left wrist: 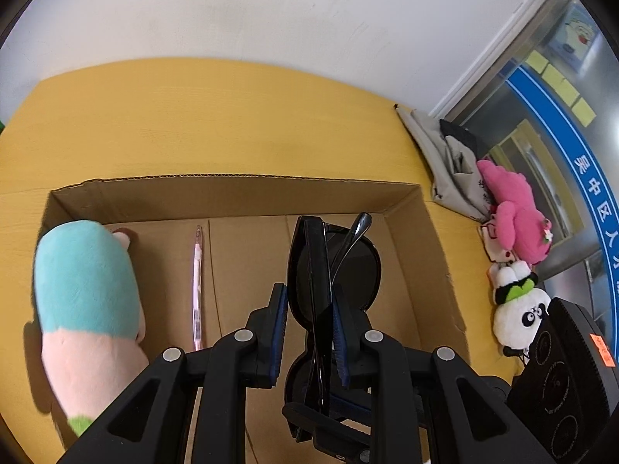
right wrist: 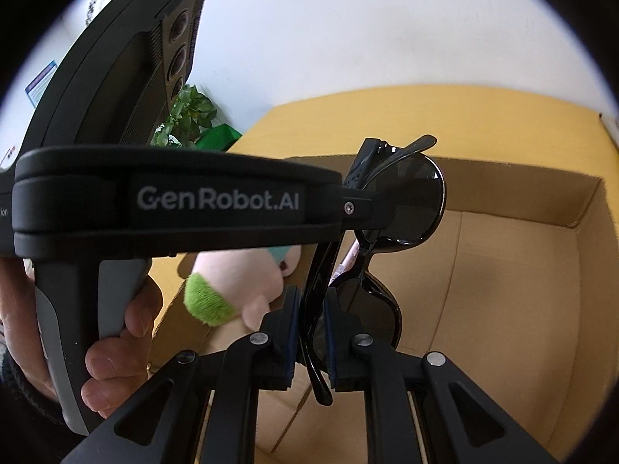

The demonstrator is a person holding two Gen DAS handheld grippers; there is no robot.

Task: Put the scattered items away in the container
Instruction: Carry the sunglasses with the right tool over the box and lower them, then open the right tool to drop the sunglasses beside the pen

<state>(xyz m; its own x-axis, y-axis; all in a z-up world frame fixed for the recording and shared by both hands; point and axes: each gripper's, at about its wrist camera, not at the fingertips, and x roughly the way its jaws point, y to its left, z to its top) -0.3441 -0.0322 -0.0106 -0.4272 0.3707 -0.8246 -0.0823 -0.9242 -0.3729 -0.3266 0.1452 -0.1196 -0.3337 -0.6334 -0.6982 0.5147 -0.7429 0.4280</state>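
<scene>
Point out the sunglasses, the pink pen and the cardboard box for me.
sunglasses [left wrist: 358,270]: left wrist view, on the dark lens.
pink pen [left wrist: 197,290]: left wrist view, mid-barrel, lying on the box floor.
cardboard box [left wrist: 247,197]: left wrist view, on the far inner wall.

Both tools are closed on one pair of sunglasses [left wrist: 332,266] — the left tool [left wrist: 309,332] and right tool [right wrist: 311,332] side by side, left hand [right wrist: 116,332] wrapped round its handle.

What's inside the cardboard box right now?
In the cardboard box: a plush toy at its left and a pink pen. Held sunglasses and both hand-held grippers hide part of the floor.
</scene>
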